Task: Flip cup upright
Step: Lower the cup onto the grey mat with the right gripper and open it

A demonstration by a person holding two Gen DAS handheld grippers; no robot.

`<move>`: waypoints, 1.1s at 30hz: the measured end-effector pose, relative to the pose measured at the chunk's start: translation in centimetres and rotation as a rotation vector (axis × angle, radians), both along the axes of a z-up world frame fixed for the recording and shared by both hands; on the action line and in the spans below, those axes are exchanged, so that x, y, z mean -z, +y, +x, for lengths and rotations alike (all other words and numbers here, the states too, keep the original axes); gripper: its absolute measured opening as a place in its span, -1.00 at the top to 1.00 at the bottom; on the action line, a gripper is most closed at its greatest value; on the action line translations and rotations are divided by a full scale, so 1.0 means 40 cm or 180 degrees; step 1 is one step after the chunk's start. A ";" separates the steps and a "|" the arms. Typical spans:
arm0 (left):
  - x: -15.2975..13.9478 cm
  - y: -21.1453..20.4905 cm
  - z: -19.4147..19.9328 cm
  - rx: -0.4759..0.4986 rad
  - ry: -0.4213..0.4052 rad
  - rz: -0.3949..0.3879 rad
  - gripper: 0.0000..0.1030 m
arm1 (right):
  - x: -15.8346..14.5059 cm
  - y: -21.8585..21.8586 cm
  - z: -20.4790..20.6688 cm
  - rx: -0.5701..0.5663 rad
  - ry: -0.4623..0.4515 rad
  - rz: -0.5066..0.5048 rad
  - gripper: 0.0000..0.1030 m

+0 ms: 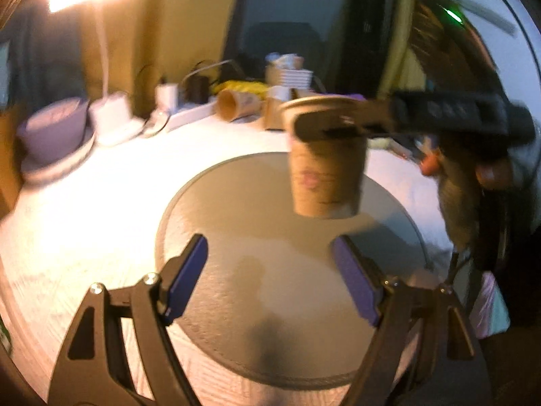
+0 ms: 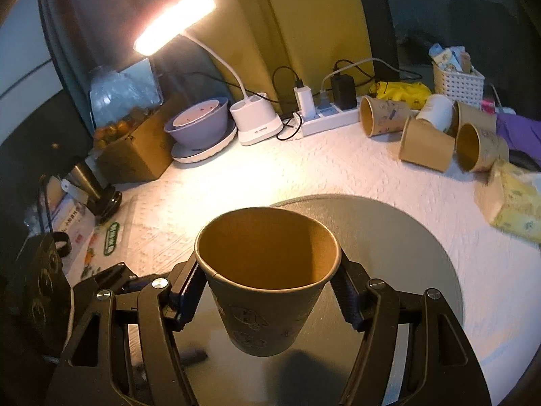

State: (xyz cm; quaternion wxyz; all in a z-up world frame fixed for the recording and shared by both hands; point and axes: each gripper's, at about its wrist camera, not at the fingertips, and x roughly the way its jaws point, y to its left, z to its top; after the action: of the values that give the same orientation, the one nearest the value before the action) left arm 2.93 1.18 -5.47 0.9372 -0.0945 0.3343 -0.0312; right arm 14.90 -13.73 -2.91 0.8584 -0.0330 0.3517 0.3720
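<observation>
Cup (image 2: 267,280) hangs mouth-up in your right claw (image 2: 267,291), clamped just under the rim from both sides, with its base clear of the grey round mat (image 2: 405,247) below. Gripping high on the wall leaves the bottom free to meet the mat flat, so that hold suits a set-down. Inside, the cup looks empty, so nothing can spill if it tilts. Your left claw (image 1: 270,277) hovers low over the same mat with its pads apart and nothing between them, probably kept close to steady the cup once it lands. The flip itself looks done; lowering and letting go remain. At the back of the desk (image 2: 304,169), several spare paper cups (image 2: 426,145) lie on their sides beside a white basket (image 2: 458,84) holding packets.
</observation>
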 end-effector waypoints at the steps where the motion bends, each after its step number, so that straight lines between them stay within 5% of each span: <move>1: 0.003 0.015 0.004 -0.0049 0.0024 -0.0080 -0.52 | -0.001 0.005 0.004 0.0007 -0.0034 -0.0018 -0.36; 20: 0.057 0.143 0.030 -0.0644 0.0253 -0.0386 -0.52 | 0.053 0.076 0.081 0.0229 -0.0252 -0.0299 -0.36; 33: 0.052 0.129 0.031 -0.0779 0.0316 -0.0261 -0.52 | 0.080 0.061 0.045 0.0280 -0.0390 -0.0450 -0.37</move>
State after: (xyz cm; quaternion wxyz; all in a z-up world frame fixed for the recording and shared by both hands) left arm 4.16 6.33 -7.55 0.9116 -0.1743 0.3647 0.0744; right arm 16.70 -11.30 -6.09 0.8893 -0.1007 0.3250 0.3054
